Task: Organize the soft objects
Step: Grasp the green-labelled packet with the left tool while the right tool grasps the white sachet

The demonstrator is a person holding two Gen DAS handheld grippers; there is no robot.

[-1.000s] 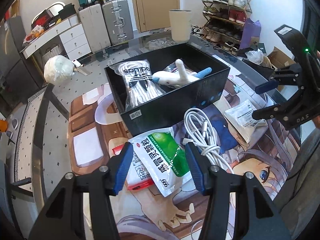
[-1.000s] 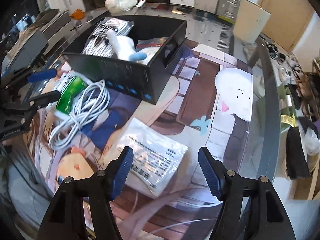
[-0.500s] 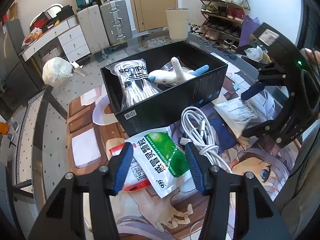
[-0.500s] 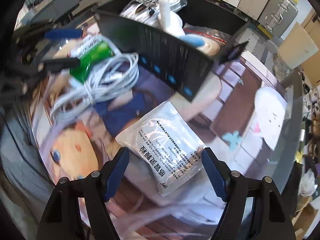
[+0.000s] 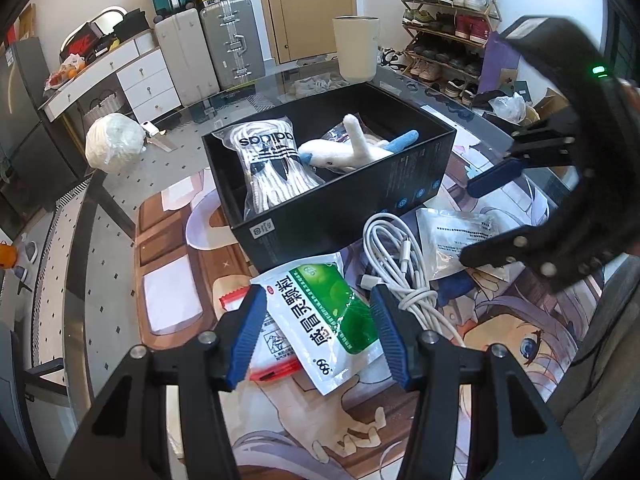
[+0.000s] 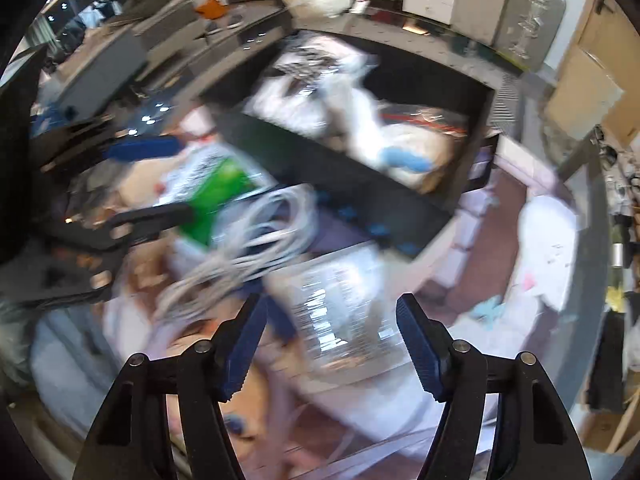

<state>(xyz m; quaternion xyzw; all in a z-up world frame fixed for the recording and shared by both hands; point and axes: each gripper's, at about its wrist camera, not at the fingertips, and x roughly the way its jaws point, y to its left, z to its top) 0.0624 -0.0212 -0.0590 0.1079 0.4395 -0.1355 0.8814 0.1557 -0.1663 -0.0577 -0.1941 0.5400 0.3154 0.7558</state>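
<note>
Judging by what lay where, the sorting was about half done. At twelve o'clock in the left wrist view sat the black box, already holding a bagged bundle of white laces, a plush toy and another bag beneath it that I could not make out. Outside the box, on the printed mat, three things were left: the coiled white cable at about two o'clock of the left gripper, the green-and-white sachet lying between its parted, untouching jaws, and the pale sachet. The right gripper hung over that pale sachet with its jaws apart, having just been closing, the packet between them but not yet pinched as far as the blur allowed
</note>
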